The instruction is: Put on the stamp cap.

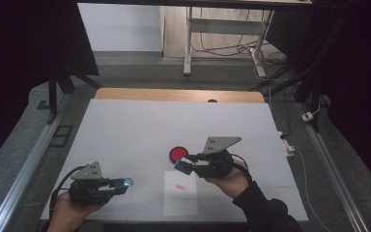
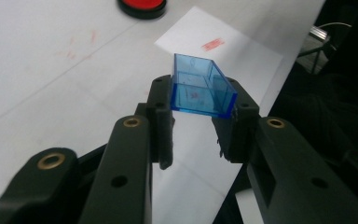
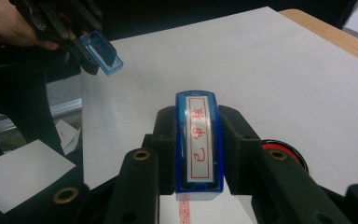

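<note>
Spreading across nearly the whole high view, the white table (image 1: pixel 140 125) is the biggest thing, with a wooden edge showing along its far side and dark floor falling away on the left, right and near sides. Most of its surface far from the paper sheet (image 1: pixel 180 194) lies bare, so the open room is beyond and to the left of that sheet; the sheet itself sits close to the table's near edge. A red stamped mark (image 1: pixel 179 186) sits on the sheet's far half.

Just beyond the paper sheet lies the round red ink pad (image 1: pixel 178 154), apart from it.

To the right of the sheet and above it, the right gripper (image 1: pixel 189 163) has its jaws clamped on the blue stamp (image 3: pixel 199 142). In the right gripper view the stamp's long axis runs along the jaws, its printing face with red characters turned up toward the camera; in the high view its free end points left, toward the ink pad.

Left of the sheet, near the table's near edge, the left gripper (image 1: pixel 121 183) grips the clear blue cap (image 2: pixel 200 88) by its two sides. The cap's long axis points away along the jaws, toward the sheet, and its open side seems to face up, though the tint makes that hard to judge.
</note>
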Tool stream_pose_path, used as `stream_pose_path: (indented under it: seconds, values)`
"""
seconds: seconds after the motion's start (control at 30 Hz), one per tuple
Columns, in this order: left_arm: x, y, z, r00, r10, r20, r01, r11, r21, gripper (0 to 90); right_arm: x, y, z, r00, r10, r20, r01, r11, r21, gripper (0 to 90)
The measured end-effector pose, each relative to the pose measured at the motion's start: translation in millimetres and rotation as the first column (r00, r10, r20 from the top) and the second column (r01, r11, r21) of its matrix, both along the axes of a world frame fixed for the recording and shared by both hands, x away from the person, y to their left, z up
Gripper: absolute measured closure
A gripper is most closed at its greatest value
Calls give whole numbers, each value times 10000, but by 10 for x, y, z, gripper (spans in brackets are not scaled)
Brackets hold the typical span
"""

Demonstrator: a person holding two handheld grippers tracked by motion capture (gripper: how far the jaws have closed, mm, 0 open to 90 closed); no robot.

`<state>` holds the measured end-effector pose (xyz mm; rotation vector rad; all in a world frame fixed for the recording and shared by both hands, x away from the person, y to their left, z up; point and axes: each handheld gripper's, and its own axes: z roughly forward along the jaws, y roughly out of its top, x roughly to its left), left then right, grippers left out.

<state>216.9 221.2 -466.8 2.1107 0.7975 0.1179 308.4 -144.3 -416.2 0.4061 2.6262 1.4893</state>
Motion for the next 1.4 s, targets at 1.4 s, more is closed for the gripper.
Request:
stream_pose_path:
  seconds: [1.4]
  values:
    - [602,-727,100,9457,-3176,695,3210,9460,-444,688,-1,-19,126,9993,369,-16,-368,9987,346,696]
